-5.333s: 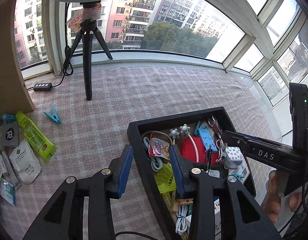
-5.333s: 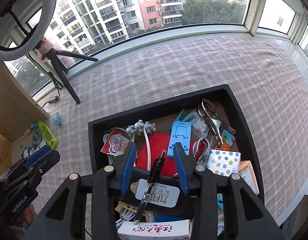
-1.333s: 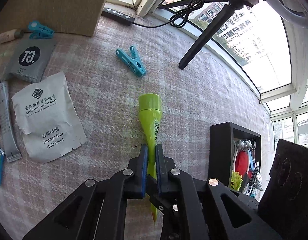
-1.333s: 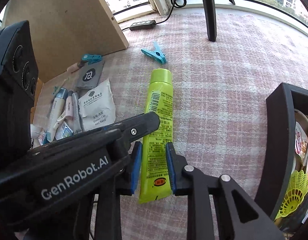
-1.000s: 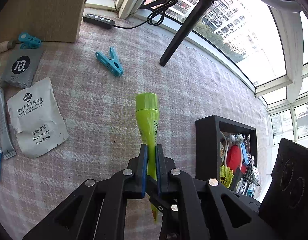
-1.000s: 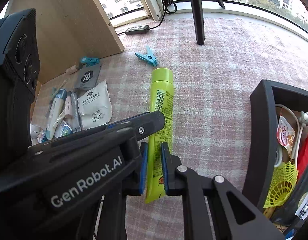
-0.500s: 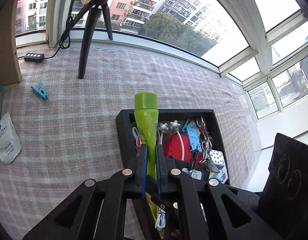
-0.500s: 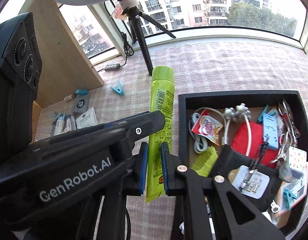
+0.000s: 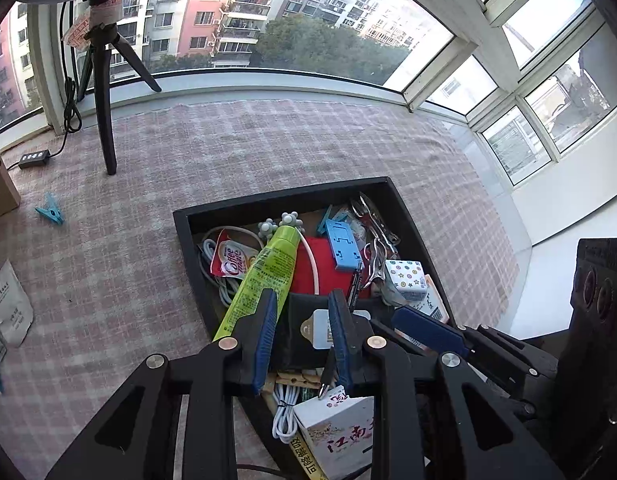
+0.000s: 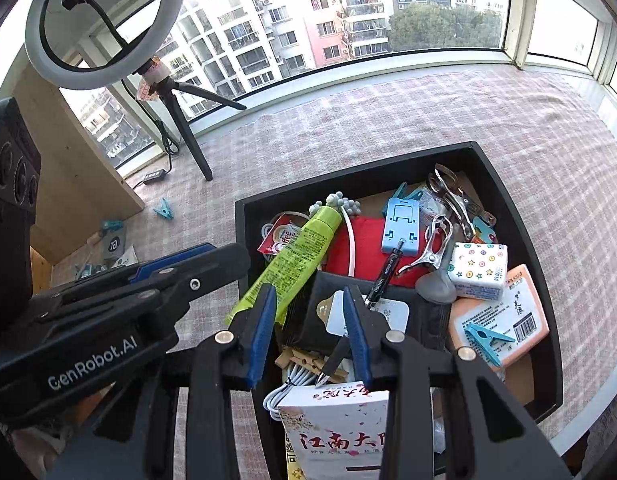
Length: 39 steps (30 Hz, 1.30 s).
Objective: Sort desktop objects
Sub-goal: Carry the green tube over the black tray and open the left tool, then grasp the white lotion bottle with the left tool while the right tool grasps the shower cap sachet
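Observation:
A lime-green tube point(image 9: 264, 276) lies slanted across the left wall of the black box point(image 9: 292, 194), cap end inside, flat end over the rim. It also shows in the right wrist view point(image 10: 292, 260). My left gripper point(image 9: 302, 332) is open and empty just above the tube's flat end. My right gripper point(image 10: 308, 332) is open and empty beside it, over the box point(image 10: 388, 164). The box holds a red pouch point(image 10: 368, 248), a blue phone stand point(image 10: 400, 220), metal clips, cables and small packets.
A tripod with ring light point(image 10: 188, 128) stands on the checked cloth at the back left. A blue clothespin point(image 9: 50, 210) and sachets point(image 9: 8, 308) lie on the left by a wooden board point(image 10: 80, 176). The table edge runs close on the right.
Both grippers carried the green tube from the cloth on the left to the box, then opened; the tube now rests on the box's left wall.

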Each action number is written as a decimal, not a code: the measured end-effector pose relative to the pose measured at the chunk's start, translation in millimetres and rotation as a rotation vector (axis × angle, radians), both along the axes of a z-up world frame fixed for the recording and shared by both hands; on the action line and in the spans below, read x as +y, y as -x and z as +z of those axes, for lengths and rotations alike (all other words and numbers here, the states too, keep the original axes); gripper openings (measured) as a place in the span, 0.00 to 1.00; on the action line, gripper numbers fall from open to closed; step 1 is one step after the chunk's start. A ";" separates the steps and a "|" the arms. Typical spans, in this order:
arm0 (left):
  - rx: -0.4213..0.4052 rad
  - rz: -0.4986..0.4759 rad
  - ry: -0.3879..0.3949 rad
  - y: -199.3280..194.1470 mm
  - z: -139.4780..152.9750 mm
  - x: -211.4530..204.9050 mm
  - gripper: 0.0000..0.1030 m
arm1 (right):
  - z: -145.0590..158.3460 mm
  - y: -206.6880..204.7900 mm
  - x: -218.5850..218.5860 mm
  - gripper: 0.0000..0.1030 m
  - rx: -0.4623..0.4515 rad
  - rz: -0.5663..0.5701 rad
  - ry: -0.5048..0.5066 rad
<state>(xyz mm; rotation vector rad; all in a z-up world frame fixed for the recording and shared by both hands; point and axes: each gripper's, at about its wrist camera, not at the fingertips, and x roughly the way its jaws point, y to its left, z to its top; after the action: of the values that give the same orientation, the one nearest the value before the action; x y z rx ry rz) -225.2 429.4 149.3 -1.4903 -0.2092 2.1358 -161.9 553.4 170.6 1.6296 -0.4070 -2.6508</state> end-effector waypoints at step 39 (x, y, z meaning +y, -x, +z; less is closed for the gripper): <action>-0.056 0.561 0.249 -38.8 -71.2 -369.7 0.40 | -47.6 37.6 -235.9 0.55 -0.035 0.414 -0.035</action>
<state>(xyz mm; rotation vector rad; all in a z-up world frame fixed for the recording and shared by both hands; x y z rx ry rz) -186.3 59.7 78.1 -1.7945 -0.4385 2.6357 -199.5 317.5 122.9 1.5665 -0.0155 -2.3356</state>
